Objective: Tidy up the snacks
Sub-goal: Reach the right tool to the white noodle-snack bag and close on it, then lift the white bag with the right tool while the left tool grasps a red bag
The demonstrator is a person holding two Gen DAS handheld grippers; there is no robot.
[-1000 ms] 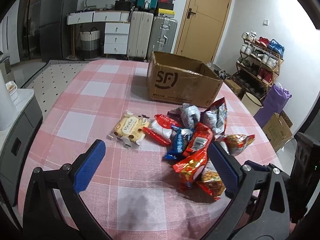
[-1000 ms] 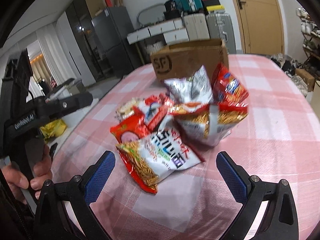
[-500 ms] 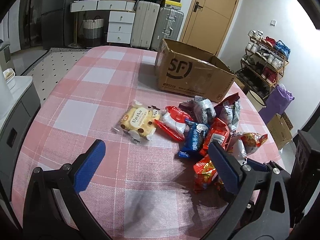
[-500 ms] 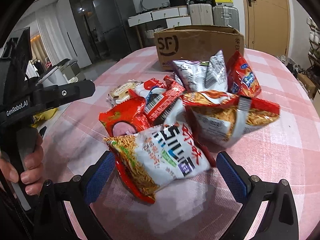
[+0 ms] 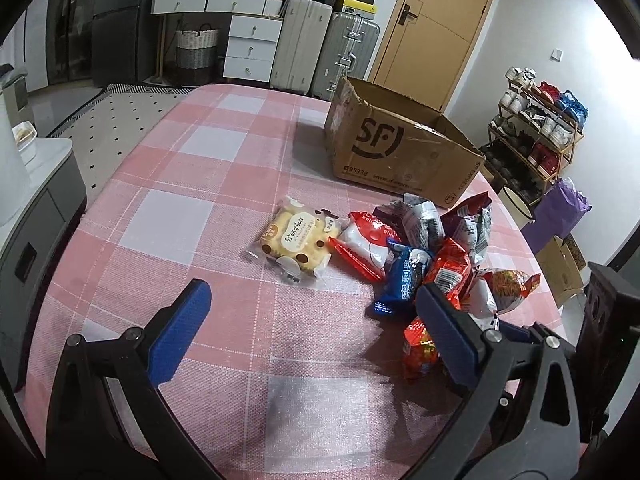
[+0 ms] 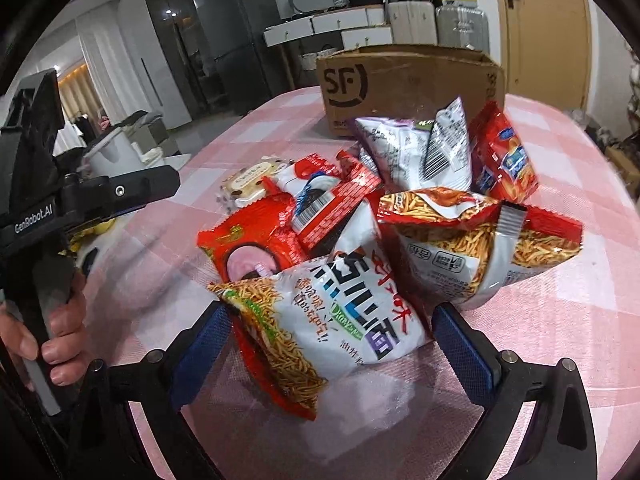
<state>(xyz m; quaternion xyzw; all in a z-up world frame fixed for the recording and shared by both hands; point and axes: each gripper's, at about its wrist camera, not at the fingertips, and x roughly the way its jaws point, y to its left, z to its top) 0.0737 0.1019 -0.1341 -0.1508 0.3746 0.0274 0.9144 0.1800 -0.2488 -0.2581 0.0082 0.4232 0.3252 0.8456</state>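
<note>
A heap of snack bags [image 5: 432,256] lies on the pink checked tablecloth [image 5: 192,208], in front of an open SF cardboard box [image 5: 400,152]. A yellow biscuit pack [image 5: 296,242] lies at the heap's left. My left gripper [image 5: 312,328] is open and empty above the cloth, left of the heap. In the right wrist view my right gripper [image 6: 332,348] is open, its blue pads either side of a white and red noodle snack bag [image 6: 328,320] at the near edge of the heap. The box [image 6: 408,80] stands behind.
Suitcases [image 5: 324,48] and white drawers [image 5: 250,46] stand behind the table. A shoe rack [image 5: 536,136] and a purple bag [image 5: 560,212] are to the right. A grey cabinet [image 5: 36,208] stands left of the table. The left gripper's handle and the hand [image 6: 44,240] show at the right wrist view's left.
My right gripper has moved forward until the noodle bag sits between its pads. My left gripper has pulled back and to the left, away from the heap. Both stay open.
</note>
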